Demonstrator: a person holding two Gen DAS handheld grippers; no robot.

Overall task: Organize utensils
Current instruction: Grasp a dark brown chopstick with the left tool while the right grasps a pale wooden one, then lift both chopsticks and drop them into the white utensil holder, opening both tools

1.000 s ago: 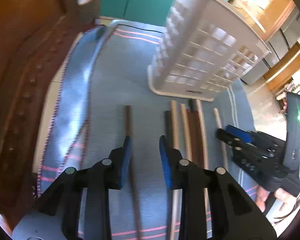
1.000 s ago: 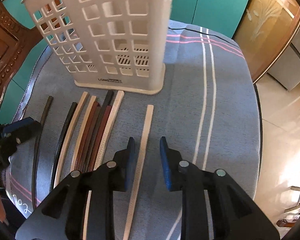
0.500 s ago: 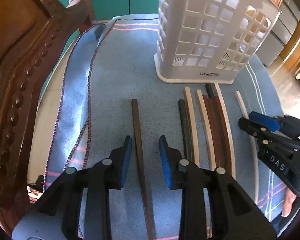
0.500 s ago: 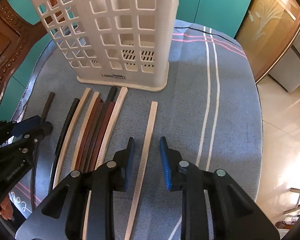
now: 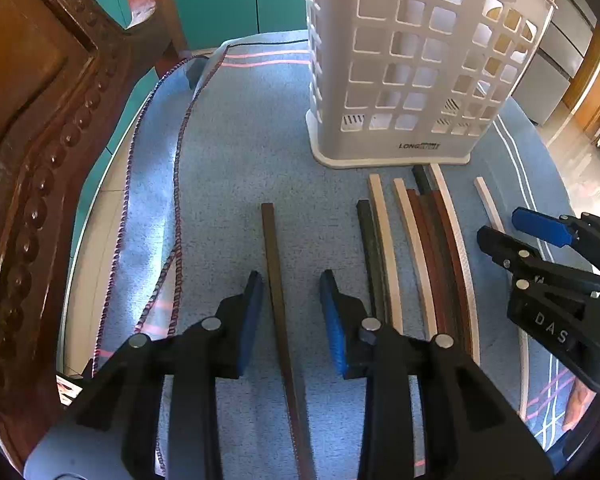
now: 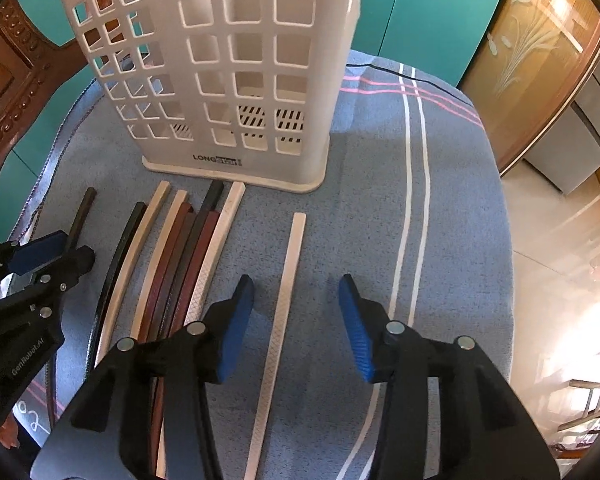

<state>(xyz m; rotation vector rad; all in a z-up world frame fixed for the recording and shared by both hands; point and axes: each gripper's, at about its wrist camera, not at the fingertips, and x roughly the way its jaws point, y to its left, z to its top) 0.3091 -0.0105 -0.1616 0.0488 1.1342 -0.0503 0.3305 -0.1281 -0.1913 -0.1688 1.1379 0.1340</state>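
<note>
A dark brown chopstick [image 5: 270,236] lies alone on the blue cloth. It runs between the fingers of my left gripper [image 5: 290,284], whose jaws are opening slightly and do not touch it. A cream chopstick [image 6: 296,240] lies between the fingers of my right gripper [image 6: 294,284], whose jaws are opening wide and stand clear of it. Several more chopsticks [image 6: 172,264] lie side by side between the two. The white lattice basket [image 6: 228,60] stands upright just beyond them. Each gripper shows in the other's view: the right gripper [image 5: 498,224] and the left gripper [image 6: 78,245].
The blue striped cloth [image 5: 240,140] covers a rounded table. A carved wooden chair [image 5: 40,160] stands close on the left. The table edge drops to the floor [image 6: 560,240] on the right. Teal cabinet doors [image 6: 420,8] are behind the basket.
The left gripper shifted and rolled, so the dark brown chopstick now lies centred between its fingers. The right gripper's jaws spread much wider around the cream chopstick.
</note>
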